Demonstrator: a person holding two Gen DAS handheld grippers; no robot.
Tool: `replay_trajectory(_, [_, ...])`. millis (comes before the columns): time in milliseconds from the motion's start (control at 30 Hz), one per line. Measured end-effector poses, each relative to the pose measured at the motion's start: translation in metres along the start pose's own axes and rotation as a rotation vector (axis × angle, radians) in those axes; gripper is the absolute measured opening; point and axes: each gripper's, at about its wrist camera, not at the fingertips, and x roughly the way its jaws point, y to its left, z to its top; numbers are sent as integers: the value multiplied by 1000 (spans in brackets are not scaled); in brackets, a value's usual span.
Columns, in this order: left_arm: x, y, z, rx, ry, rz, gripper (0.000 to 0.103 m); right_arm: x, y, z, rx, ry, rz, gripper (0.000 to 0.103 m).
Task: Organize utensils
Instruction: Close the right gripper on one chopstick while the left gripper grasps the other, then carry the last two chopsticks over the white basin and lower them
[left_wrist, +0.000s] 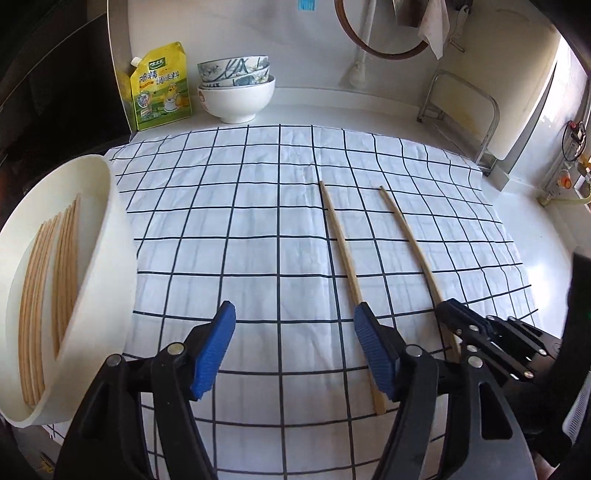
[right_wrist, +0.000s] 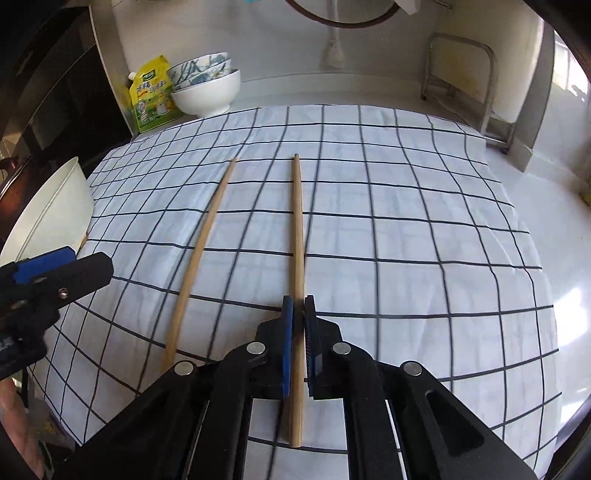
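Two wooden chopsticks lie side by side on the checked cloth (left_wrist: 258, 229). My right gripper (right_wrist: 298, 306) is shut on the near part of the right chopstick (right_wrist: 297, 221), also seen as right gripper (left_wrist: 448, 312) on chopstick (left_wrist: 410, 236). My left gripper (left_wrist: 295, 314) stands open low over the cloth with nothing between its pads. Its right pad (left_wrist: 373, 347) covers part of the left chopstick (left_wrist: 340, 240), which is chopstick (right_wrist: 203, 240) in the right wrist view. A white container (left_wrist: 107, 236) at the left holds several chopsticks (left_wrist: 48, 277).
At the back left stand a yellow pouch (left_wrist: 160, 88) and stacked bowls (left_wrist: 238, 92). A metal rack (left_wrist: 461, 107) stands at the back right. White counter (left_wrist: 535, 229) shows right of the cloth. The container's rim (right_wrist: 55, 199) and my left gripper (right_wrist: 70, 260) sit at the left.
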Motion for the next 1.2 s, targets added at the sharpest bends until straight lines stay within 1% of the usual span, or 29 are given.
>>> replay_trajectory(67, [11, -5, 0, -5, 17, -3, 66, -3, -10, -1, 15, 0, -2, 6])
replay_trajectory(167, [22, -12, 2, 2, 35, 5, 66, -7, -17, -2, 20, -4, 23, 6])
replay_trajectory(233, [28, -16, 2, 14, 43, 20, 67, -10, -20, -2, 21, -19, 29, 12])
replay_trajectory(267, [31, -18, 2, 17, 48, 26, 67, -11, -20, -1, 18, -24, 23, 16])
replay_trajectory(467, [46, -25, 3, 28, 82, 48, 68, 1, -15, 6, -12, -2, -9, 17])
replay_trajectory(500, [48, -27, 3, 34, 87, 57, 68, 2, -13, 6, -24, -12, -20, 17])
replay_trajectory(633, [49, -30, 2, 37, 75, 61, 67, 5, -3, 6, -78, -26, -70, 17])
replay_trajectory(733, [47, -34, 1, 44, 65, 45, 52, 5, -3, 6, -72, -28, -73, 15])
replay_trajectory(767, [45, -36, 0, 47, 64, 40, 44, 6, -3, 6, -72, -28, -74, 7])
replay_trajectory(800, [44, -37, 0, 49, 65, 37, 34, 5, -3, 6, -71, -28, -73, 6])
replay_trajectory(833, [44, -38, 0, 53, 67, 36, 28, 5, -4, 6, -65, -29, -70, 6])
replay_trajectory(867, [43, -37, 0, 51, 71, 25, 14, 5, -4, 6, -60, -29, -67, 6])
replay_trajectory(900, [43, -37, 0, 49, 78, 21, 8, 5, -5, 6, -53, -29, -63, 6])
replay_trajectory(1067, [39, -29, -2, 31, 110, -27, 7, 2, -11, 7, 20, -23, -15, 6])
replay_trajectory(1200, [32, -22, -6, 16, 118, -57, 7, -5, -7, 6, 42, -30, 13, 6])
